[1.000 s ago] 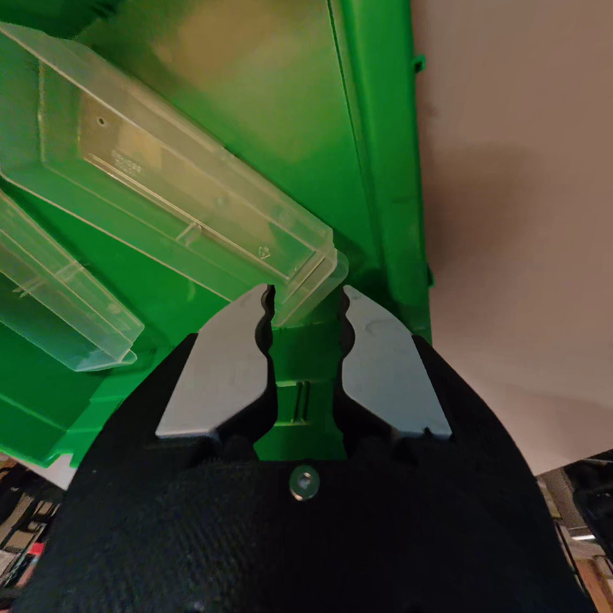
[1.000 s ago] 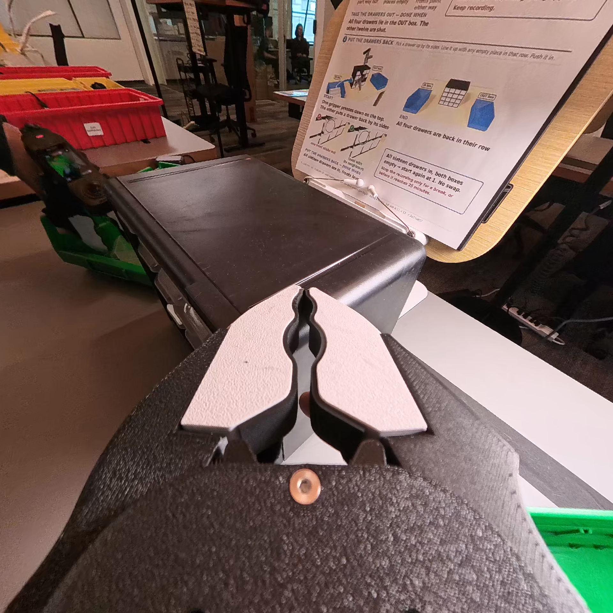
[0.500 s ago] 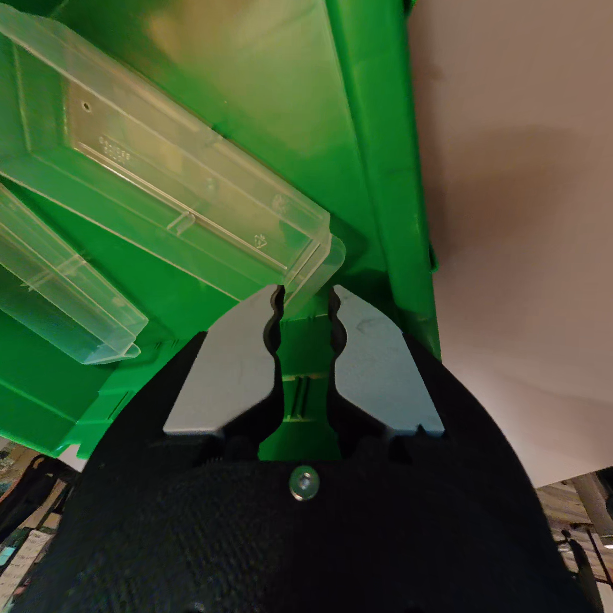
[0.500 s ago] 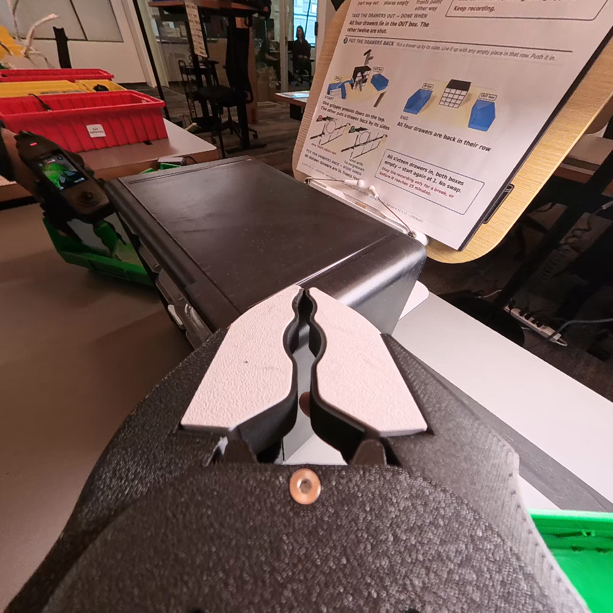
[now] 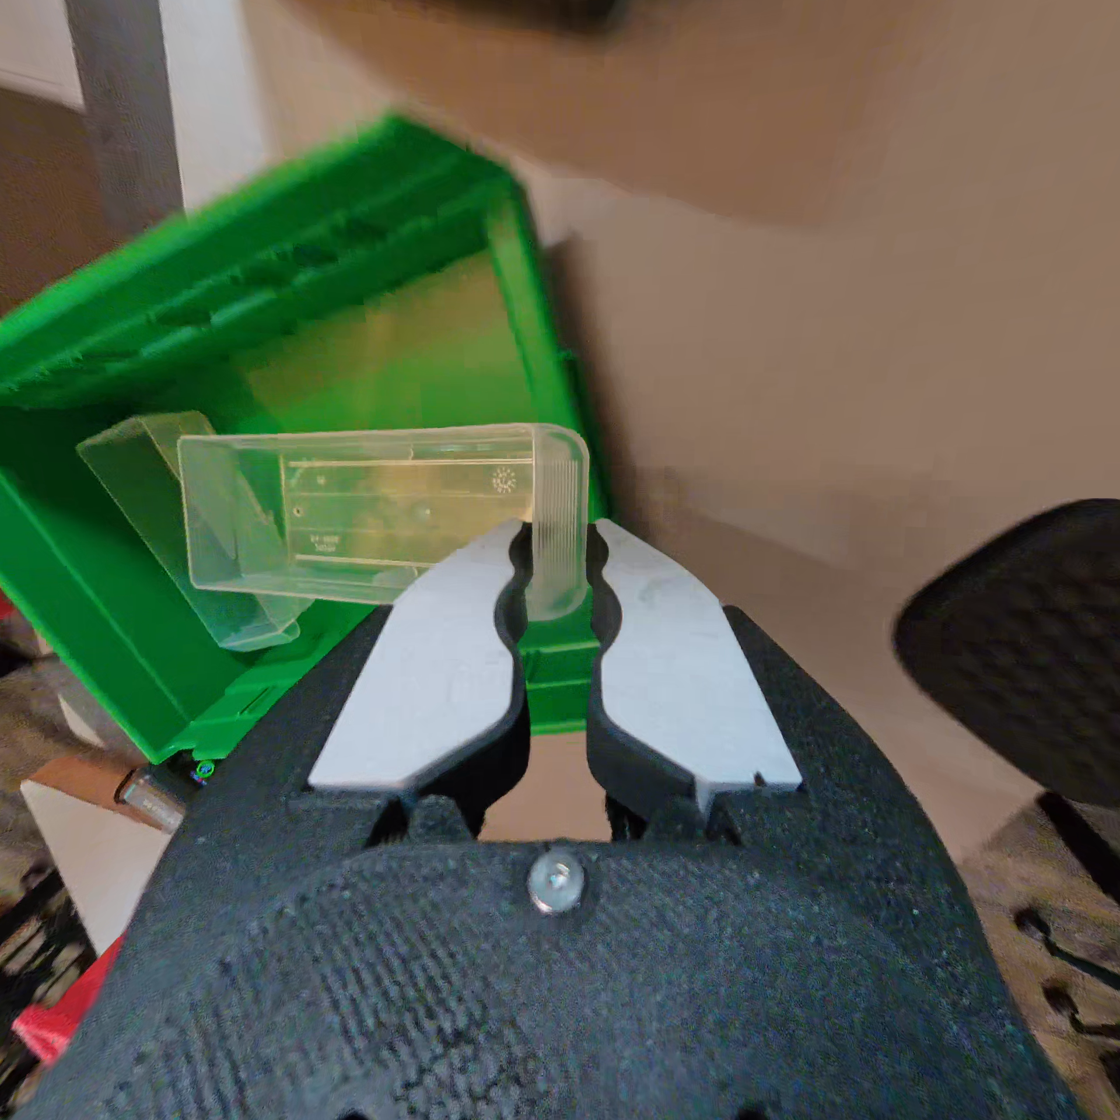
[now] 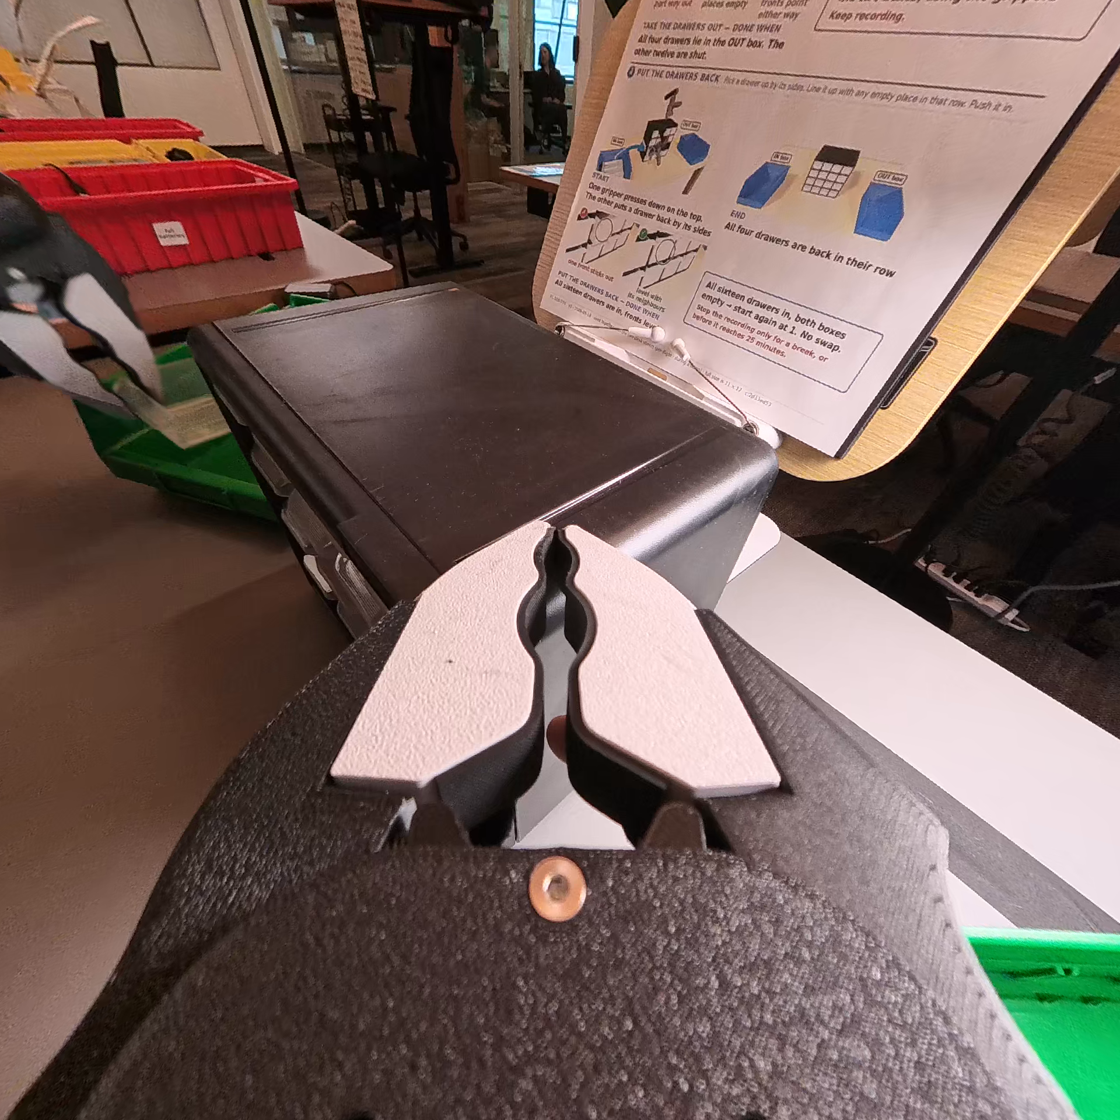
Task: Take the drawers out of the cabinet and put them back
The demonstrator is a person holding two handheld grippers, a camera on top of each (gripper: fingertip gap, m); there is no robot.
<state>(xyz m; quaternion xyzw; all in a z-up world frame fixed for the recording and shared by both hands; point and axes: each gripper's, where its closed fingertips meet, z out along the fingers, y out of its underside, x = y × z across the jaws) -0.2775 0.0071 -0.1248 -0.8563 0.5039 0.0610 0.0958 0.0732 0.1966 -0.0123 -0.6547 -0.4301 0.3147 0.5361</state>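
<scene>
In the left wrist view my left gripper (image 5: 554, 536) is shut on the ribbed front lip of a clear plastic drawer (image 5: 363, 515) and holds it above a green bin (image 5: 254, 291). A second clear drawer (image 5: 145, 485) lies in that bin behind it. In the right wrist view my right gripper (image 6: 554, 533) is shut and empty, over the near right corner of the black cabinet (image 6: 485, 412). The left gripper (image 6: 145, 394) also shows there at the far left, holding the clear drawer (image 6: 188, 421) over the green bin (image 6: 182, 466). Drawer fronts (image 6: 339, 582) show along the cabinet's left face.
An instruction board (image 6: 848, 200) leans behind the cabinet. Red and yellow bins (image 6: 151, 212) stand on a table at the back left. Another green bin (image 6: 1060, 1018) is at the lower right. A black chair (image 5: 1018, 636) is right of the left gripper. The tan table (image 6: 121, 666) lies in front of the cabinet.
My left gripper has closed on the drawer's front lip and lifted it up out of the green bin, turning it level. The right gripper has not moved.
</scene>
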